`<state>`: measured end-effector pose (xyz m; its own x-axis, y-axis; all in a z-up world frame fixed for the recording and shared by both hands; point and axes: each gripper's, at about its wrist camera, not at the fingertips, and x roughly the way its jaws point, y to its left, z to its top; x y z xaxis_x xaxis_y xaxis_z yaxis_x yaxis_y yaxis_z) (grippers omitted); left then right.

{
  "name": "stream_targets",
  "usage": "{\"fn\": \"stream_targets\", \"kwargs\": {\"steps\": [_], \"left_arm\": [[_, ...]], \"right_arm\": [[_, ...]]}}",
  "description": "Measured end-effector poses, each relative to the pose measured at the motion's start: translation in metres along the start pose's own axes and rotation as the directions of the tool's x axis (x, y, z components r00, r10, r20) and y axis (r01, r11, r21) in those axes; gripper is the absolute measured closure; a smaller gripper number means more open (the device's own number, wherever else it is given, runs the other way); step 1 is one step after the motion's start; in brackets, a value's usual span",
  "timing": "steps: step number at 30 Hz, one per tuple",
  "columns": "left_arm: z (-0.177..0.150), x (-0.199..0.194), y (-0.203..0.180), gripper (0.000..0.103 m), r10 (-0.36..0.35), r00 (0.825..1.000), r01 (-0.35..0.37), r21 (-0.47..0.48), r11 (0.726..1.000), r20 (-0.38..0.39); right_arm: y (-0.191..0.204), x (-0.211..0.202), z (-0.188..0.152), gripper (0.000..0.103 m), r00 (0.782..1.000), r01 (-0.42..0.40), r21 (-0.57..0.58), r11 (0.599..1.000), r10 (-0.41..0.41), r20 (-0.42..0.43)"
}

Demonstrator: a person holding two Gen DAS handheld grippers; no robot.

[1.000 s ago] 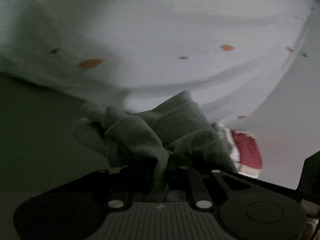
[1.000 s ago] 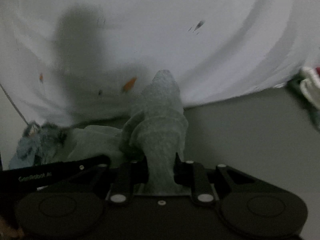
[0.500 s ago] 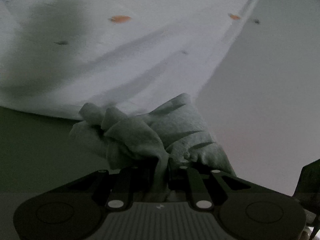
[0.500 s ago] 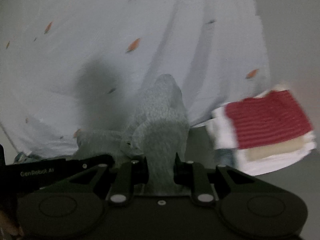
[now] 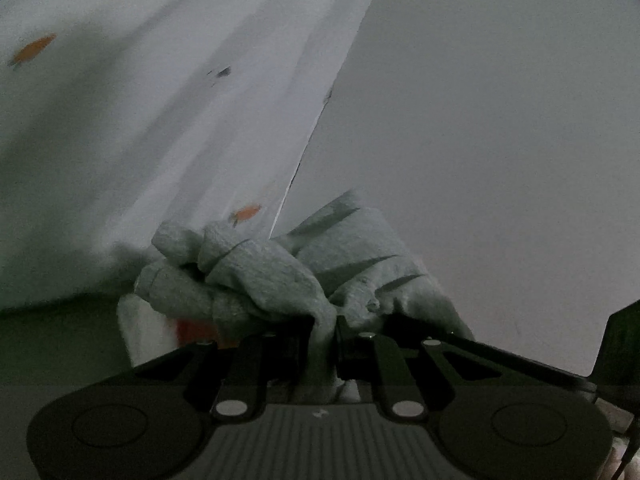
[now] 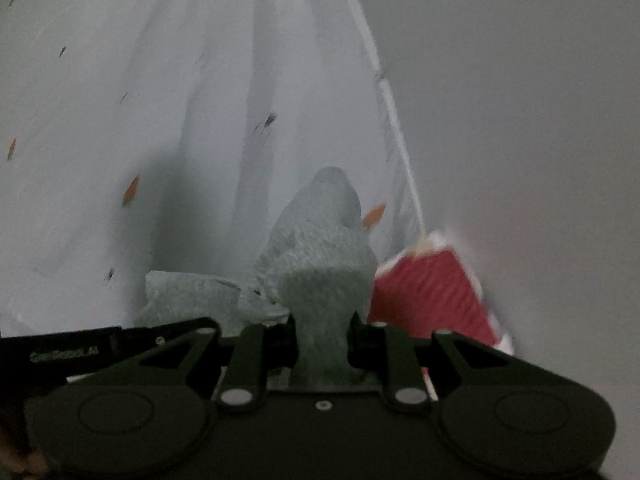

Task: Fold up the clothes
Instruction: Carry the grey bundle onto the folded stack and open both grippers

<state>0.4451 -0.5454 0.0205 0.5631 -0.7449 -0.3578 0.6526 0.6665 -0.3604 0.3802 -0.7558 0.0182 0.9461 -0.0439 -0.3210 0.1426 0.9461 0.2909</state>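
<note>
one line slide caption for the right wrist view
Right gripper clamps bunched grey cloth before a white spotted curtain, a red folded stack alongside.

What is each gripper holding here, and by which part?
Both are shut on a grey garment: left gripper and right gripper each pinch a bunched fold; which part cannot be told.
</note>
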Motion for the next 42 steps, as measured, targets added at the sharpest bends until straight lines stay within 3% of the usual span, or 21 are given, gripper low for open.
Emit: {"fn": "stream_targets", "kwargs": {"steps": [5, 8, 9, 10, 11, 13, 14, 15, 16, 17, 18, 20, 23, 27, 33, 38, 42], "left_arm": [[0.038, 0.048, 0.002, 0.086, 0.048, 0.998, -0.049, 0.047, 0.998, 0.035], [0.038, 0.093, 0.028, 0.08, 0.121, 0.992, -0.12, 0.055, 0.991, -0.017], [0.031, 0.113, 0.039, 0.079, 0.166, 0.985, -0.162, 0.072, 0.984, -0.054], [0.02, 0.136, 0.052, 0.079, 0.205, 0.973, -0.196, 0.083, 0.977, -0.105], [0.01, 0.159, 0.066, 0.079, 0.242, 0.958, -0.229, 0.094, 0.969, -0.155], [-0.014, 0.183, 0.094, 0.079, 0.28, 0.928, -0.27, 0.076, 0.96, -0.247], [-0.025, 0.19, 0.108, 0.078, 0.287, 0.916, -0.283, 0.058, 0.957, -0.28], [-0.031, 0.187, 0.119, 0.074, 0.264, 0.924, -0.27, 0.015, 0.963, -0.275], [-0.034, 0.181, 0.131, 0.069, 0.241, 0.934, -0.258, -0.031, 0.966, -0.263], [-0.034, 0.176, 0.138, 0.057, 0.23, 0.94, -0.252, -0.058, 0.966, -0.253], [-0.033, 0.169, 0.144, 0.052, 0.226, 0.947, -0.249, -0.078, 0.965, -0.23], [-0.032, 0.154, 0.156, 0.051, 0.221, 0.958, -0.244, -0.115, 0.963, -0.182], [-0.029, 0.121, 0.149, 0.035, 0.256, 0.961, -0.266, -0.091, 0.96, -0.101], [-0.019, 0.077, 0.14, 0.022, 0.293, 0.956, -0.292, -0.049, 0.955, 0.017], [-0.008, -0.017, 0.119, 0.004, 0.385, 0.905, -0.394, 0.012, 0.919, 0.181], [-0.023, -0.111, 0.097, 0.0, 0.377, 0.88, -0.404, 0.037, 0.914, 0.289], [-0.041, -0.177, 0.079, 0.0, 0.404, 0.839, -0.433, -0.001, 0.901, 0.365]], "right_arm": [[-0.037, 0.049, 0.044, 0.082, 0.999, 0.0, 0.026, 1.0, -0.001, 0.053], [-0.066, 0.098, 0.051, 0.075, 0.999, 0.036, 0.053, 0.998, -0.035, -0.007], [-0.076, 0.119, 0.045, 0.068, 0.996, 0.082, 0.048, 0.995, -0.081, -0.026], [-0.085, 0.14, 0.038, 0.051, 0.99, 0.132, 0.037, 0.991, -0.13, -0.049], [-0.095, 0.161, 0.028, 0.043, 0.979, 0.188, 0.016, 0.982, -0.186, -0.088], [-0.109, 0.195, 0.008, 0.046, 0.947, 0.267, -0.009, 0.964, -0.264, -0.183], [-0.113, 0.2, 0.002, 0.045, 0.946, 0.262, 0.012, 0.965, -0.254, -0.201], [-0.117, 0.205, -0.005, 0.042, 0.945, 0.257, 0.032, 0.966, -0.244, -0.218], [-0.118, 0.208, -0.01, 0.032, 0.944, 0.258, 0.042, 0.965, -0.242, -0.224], [-0.115, 0.205, -0.012, 0.024, 0.944, 0.27, 0.029, 0.962, -0.258, -0.206], [-0.111, 0.201, -0.013, 0.021, 0.944, 0.28, 0.015, 0.96, -0.272, -0.188], [-0.1, 0.193, -0.015, 0.018, 0.943, 0.291, -0.023, 0.956, -0.291, -0.163], [-0.082, 0.176, -0.016, 0.004, 0.949, 0.291, -0.063, 0.955, -0.296, -0.106], [-0.051, 0.143, -0.014, 0.003, 0.961, 0.268, -0.094, 0.959, -0.273, -0.044], [-0.004, 0.092, -0.018, 0.003, 0.978, 0.205, -0.098, 0.974, -0.207, -0.013], [0.035, 0.036, -0.037, 0.002, 0.989, 0.146, -0.094, 0.985, -0.146, -0.001], [0.075, -0.012, -0.052, 0.001, 0.995, 0.096, -0.116, 0.989, -0.094, 0.026]]}}
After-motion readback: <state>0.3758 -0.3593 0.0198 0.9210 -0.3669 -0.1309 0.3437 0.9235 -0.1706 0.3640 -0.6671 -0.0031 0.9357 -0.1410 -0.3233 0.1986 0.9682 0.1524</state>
